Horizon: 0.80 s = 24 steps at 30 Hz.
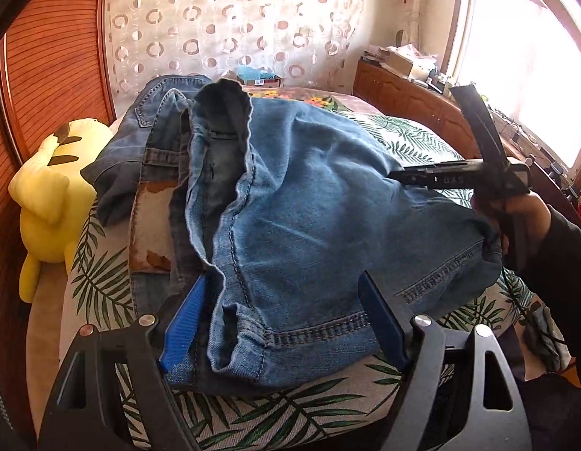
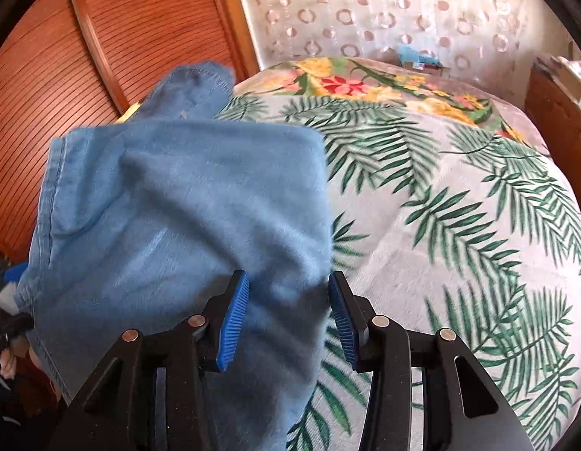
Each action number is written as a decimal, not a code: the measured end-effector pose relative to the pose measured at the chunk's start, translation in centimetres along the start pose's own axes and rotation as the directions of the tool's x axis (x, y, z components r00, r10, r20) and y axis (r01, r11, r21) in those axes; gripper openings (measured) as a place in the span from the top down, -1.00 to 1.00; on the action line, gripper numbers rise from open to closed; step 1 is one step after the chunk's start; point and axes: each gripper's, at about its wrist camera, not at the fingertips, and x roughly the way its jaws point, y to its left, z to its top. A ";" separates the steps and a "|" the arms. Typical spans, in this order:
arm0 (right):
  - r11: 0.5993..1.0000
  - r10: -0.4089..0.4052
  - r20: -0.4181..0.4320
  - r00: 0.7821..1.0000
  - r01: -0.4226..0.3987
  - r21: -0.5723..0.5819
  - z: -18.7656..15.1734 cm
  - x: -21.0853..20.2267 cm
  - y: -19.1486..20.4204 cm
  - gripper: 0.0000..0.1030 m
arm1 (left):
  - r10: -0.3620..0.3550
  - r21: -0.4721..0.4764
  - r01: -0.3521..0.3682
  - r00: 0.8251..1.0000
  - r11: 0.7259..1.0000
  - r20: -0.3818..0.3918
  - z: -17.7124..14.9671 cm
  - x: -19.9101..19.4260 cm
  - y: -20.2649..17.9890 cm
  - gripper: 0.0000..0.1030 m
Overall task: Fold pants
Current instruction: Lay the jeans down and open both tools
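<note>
Left gripper (image 1: 286, 323): jaws spread wide, blue pads well apart, straddling the hemmed edge of the jeans (image 1: 309, 203); neither pad visibly presses the cloth, so it counts as released, with denim lying between the fingers.

Right gripper (image 2: 288, 319): jaws parted about halfway, a fold of blue denim running up between them; the left pad (image 2: 234, 323) sits against the cloth, the right pad shows a sliver of gap, so no clench here. The frame is motion-blurred, so fine contact is hard to call.

Jeans: bunched and partly doubled over on the bedspread (image 1: 252, 413), directly ahead of the left gripper and stretching away from it; the stitched hem runs across between its fingers, and a darker inner waistband stands up at the far end. From the right gripper, the denim hangs ahead and to its left, covering that side of the view.

Bedspread: leaf print, open to the right of the right gripper and under both tools.

Hand (image 1: 523, 221): seen off to the right of the left gripper, dark sleeve, gripping the other tool's handle at the jeans' right edge.

Plush toy (image 1: 53, 195): yellow, far to the left of the left gripper, beside the bed.
</note>
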 end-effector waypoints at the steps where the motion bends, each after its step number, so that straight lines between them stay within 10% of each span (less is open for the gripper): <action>1: 1.000 -0.006 0.000 1.000 0.006 -0.015 -0.2 0.1 0.2 0.11 | 0.001 0.000 -0.001 1.000 1.000 -0.002 0.0 0.1 0.0 -0.56; 24: 1.000 0.000 0.032 0.999 0.001 -0.016 -0.9 0.2 0.6 0.15 | 0.011 0.009 -0.011 1.000 1.000 -0.006 0.2 0.1 0.2 -0.56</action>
